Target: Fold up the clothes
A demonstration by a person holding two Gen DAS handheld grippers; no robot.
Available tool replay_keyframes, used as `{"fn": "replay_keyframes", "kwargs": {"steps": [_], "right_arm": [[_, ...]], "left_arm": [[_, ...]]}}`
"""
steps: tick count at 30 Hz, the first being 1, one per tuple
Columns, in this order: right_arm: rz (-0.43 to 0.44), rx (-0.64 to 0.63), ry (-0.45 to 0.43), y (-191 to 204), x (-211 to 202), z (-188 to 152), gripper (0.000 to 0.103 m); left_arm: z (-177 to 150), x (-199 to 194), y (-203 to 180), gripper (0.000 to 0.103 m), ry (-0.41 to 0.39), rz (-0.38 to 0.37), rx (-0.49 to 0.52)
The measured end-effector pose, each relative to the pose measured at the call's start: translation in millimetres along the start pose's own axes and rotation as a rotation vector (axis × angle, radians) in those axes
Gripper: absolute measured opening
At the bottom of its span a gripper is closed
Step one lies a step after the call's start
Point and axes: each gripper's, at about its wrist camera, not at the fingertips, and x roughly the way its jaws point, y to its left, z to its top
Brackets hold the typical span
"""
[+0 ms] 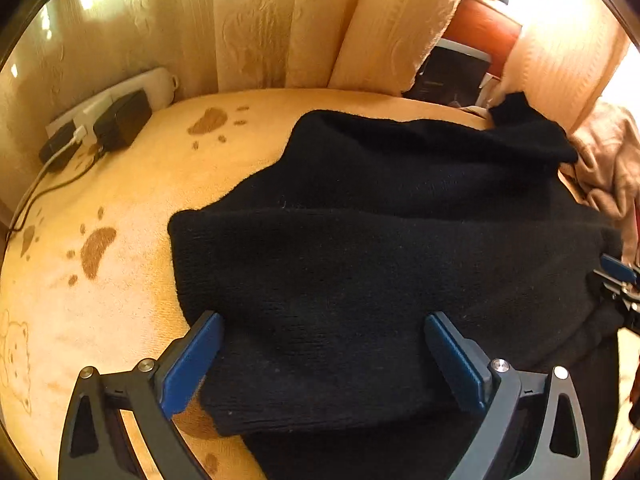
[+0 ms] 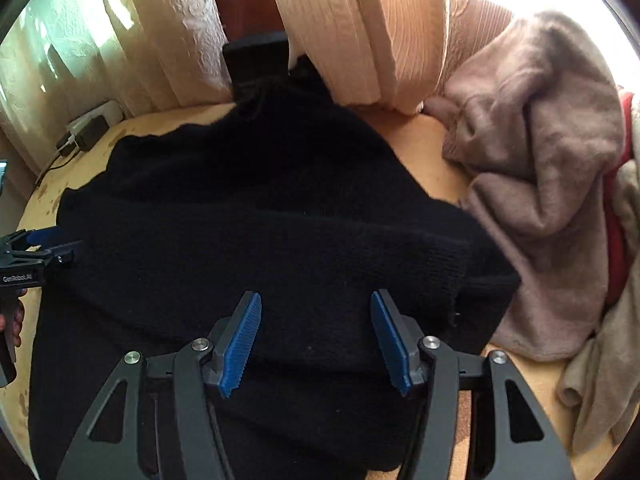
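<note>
**Left wrist view: black sweater lies ahead of both open hand-held grippers, long axis running side to side**

Left wrist view first: the power strip (image 1: 108, 114) sits at the far left of the black sweater (image 1: 380, 248), against the curtain (image 1: 256, 28); the paw-print blanket (image 1: 132, 200) carries the sweater, which spreads from its folded left edge across to the right rim; the left hand-held gripper (image 1: 324, 364) hovers low over the sweater's near hem, blue pads wide apart, holding nothing; the folded edge lies just beside its left finger.

Right wrist view next: the sweater (image 2: 260, 220) fills the middle, its band-like fold running left to right, its narrow end reaching back toward the curtain; the right hand-held gripper (image 2: 316, 344) also stands with pads apart and empty over the near hem; a ribbed cuff (image 2: 452, 276) lies just right of its right finger; the mauve garment (image 2: 540, 184) is heaped to the sweater's right, touching its edge.

Judged from this, each gripper is nearest its own end of the hem; the right one is closer to the cuff.
</note>
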Motion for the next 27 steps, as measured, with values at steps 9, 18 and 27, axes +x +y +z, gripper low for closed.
{"fn": "replay_keyframes", "kwargs": {"steps": [9,18,27], "right_arm": [[0.002,-0.056,-0.058,15.1,6.9,-15.5,0.083],[0.034,-0.102,0.028,22.4,26.7,3.4,0.102],[0.267,0.182,-0.004,-1.2,-7.5,56.3,0.103]], "left_arm": [[-0.4,-6.1,0.5,0.102,0.014,0.002,-0.011],[6.1,-32.3,2.4,0.102,-0.006,-0.075,-0.081],[1.8,-24.6,11.6,0.102,0.038,-0.104,-0.137]]}}
